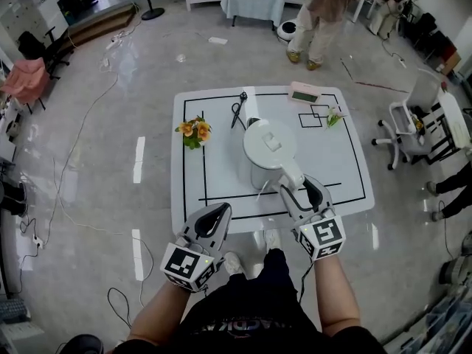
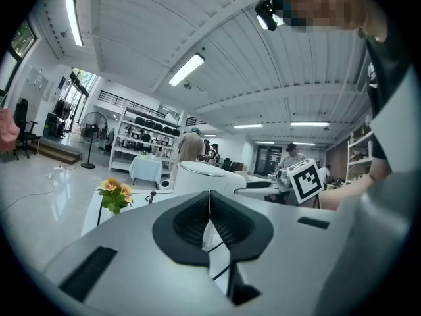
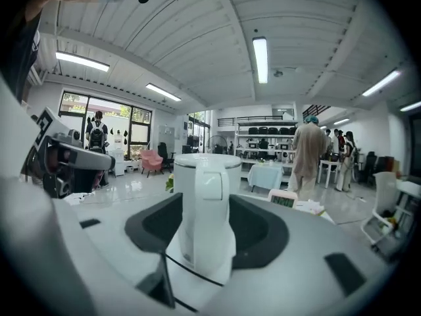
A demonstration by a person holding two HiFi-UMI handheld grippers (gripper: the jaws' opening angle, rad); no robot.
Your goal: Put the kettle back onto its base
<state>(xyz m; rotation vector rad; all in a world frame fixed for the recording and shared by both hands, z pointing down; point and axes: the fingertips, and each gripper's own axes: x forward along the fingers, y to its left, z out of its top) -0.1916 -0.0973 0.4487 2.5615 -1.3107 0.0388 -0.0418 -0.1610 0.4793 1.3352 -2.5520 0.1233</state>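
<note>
Kettle (image 1: 269,147): white, lid down, standing upright mid tabletop (image 1: 339,161), inside the black-line rectangle. Its handle (image 1: 290,174) is pointing twd the person. What's under it isn't showing, so can't tell re the base.
R tool (image 1: 299,188): reaching in over the near edge. Jaws are standing spread w/ the handle btwn them, pads flanking it and not squeezing.
L tool (image 1: 220,211): jaws pressed together, nothing btwn them. Hanging at the near-left edge of the tabletop, apart from the kettle and pointing roughly twd it.
Cord (image 1: 262,190): thin, light, trailing from the kettle's foot twd the near edge, passing beside the R tool.
Orange flowers (image 1: 194,131): lying at far left, just outside the black line.
Scissors (image 1: 238,109): black, lying at the far side, left of the kettle.
Clock (image 1: 303,91): small, w/ digital display, sitting at the far edge.
Small flower sprig (image 1: 334,116): lying far right, next to a little black-line square.
Bystander (image 1: 324,13): standing on the floor beyond the tabletop, well apart.
Office chair (image 1: 409,120): white, standing right of the tabletop.
</note>
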